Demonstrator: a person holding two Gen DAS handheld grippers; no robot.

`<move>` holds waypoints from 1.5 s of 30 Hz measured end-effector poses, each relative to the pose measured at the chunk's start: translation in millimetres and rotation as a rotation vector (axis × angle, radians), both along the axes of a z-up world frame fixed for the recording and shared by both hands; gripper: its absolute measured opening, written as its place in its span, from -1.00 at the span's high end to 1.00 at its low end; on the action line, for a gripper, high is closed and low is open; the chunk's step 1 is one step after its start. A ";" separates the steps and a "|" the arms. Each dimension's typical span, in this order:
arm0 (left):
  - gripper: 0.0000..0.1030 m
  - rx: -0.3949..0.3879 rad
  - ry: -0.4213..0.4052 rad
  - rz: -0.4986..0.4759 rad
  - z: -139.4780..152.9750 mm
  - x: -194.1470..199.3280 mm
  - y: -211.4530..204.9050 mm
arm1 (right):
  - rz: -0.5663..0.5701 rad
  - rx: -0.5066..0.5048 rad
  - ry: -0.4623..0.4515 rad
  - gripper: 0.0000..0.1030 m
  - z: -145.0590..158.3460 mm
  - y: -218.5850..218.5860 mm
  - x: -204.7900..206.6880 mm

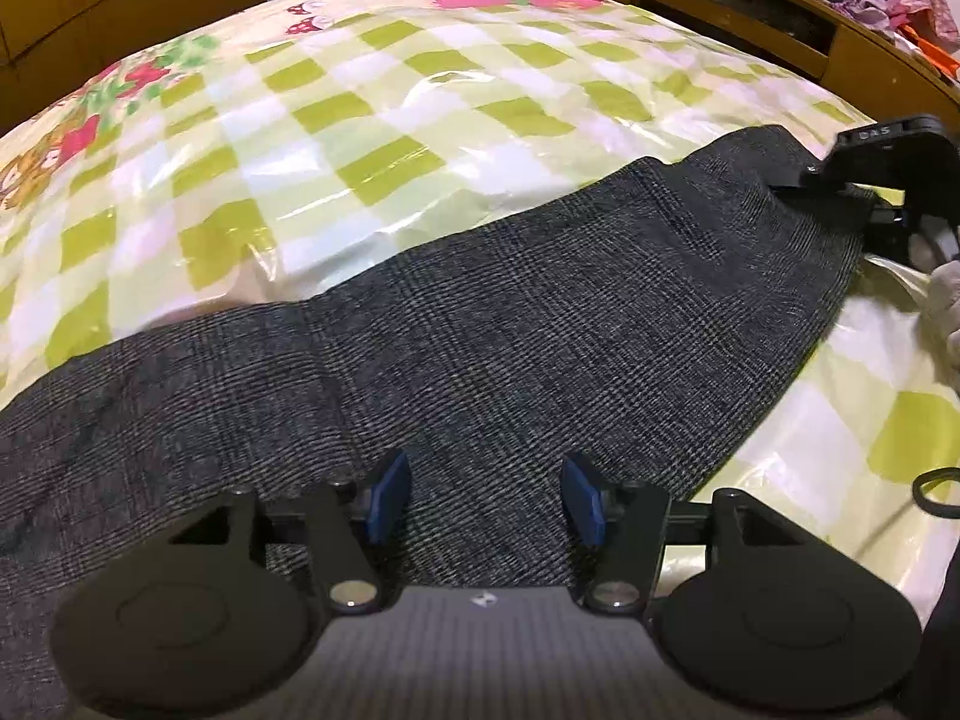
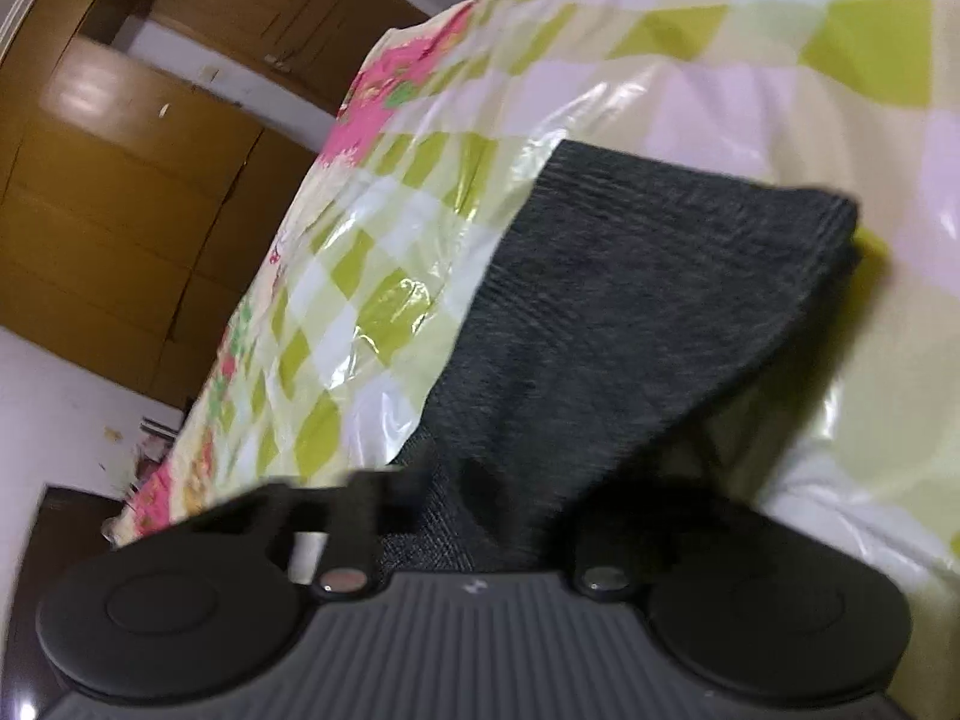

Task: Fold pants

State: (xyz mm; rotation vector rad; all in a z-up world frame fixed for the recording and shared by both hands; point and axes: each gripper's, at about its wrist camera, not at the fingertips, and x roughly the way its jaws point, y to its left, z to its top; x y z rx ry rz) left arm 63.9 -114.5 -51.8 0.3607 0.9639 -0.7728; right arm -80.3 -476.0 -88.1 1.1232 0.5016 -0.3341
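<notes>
1. The pants (image 1: 480,324) are dark grey woven cloth with a fine check of paler threads. They lie as a long, flat band running diagonally across the bed, from the lower left of the left wrist view up to the right.
2. Beneath them a glossy plastic sheet (image 1: 360,120) covers the bed; it is printed in lime-green, white and cream squares with pink flowers at its far edge, and it is crinkled and catches the light.
3. The left gripper (image 1: 485,501) hovers over the near part of the pants. Its blue pads (image 1: 387,495) stand well apart, the jaws open, with the cloth showing in the gap below them and not pinched.
4. The right gripper (image 1: 804,183) is at the far right end of the pants. Its jaws are closed on the fabric, and the cloth rises in a small peak where they pinch it.
5. In the blurred right wrist view, the pants (image 2: 630,300) run from the gripper up to a thick folded corner.
6. Brown wooden cupboards (image 2: 120,180) with smooth doors stand beyond the bed.
</notes>
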 end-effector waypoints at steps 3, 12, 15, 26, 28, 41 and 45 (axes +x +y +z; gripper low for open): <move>-0.33 -0.007 -0.006 0.010 3.8 -2.5 10.1 | 0.015 -0.099 -0.034 0.84 28.6 14.3 0.2; -0.33 0.000 -0.047 0.164 21.0 -0.7 113.6 | 0.462 -0.558 -0.123 0.85 135.6 171.6 80.0; -0.34 0.020 -0.077 0.271 24.3 7.2 171.4 | 0.666 -0.688 -0.154 0.85 145.7 252.2 114.7; -0.36 0.040 -0.081 0.517 3.9 18.5 300.9 | 1.241 -1.027 -0.197 0.87 77.3 539.9 190.0; -0.36 0.019 -0.085 0.515 3.3 14.4 306.2 | 1.281 -1.055 -0.158 0.85 61.0 557.5 187.4; -0.37 -0.113 -0.082 0.529 4.4 5.9 320.5 | 1.062 -0.334 -0.067 0.04 55.5 468.5 200.6; -0.37 -0.137 -0.079 0.536 4.3 6.0 324.1 | 0.845 0.014 -0.053 -0.02 39.6 418.5 208.6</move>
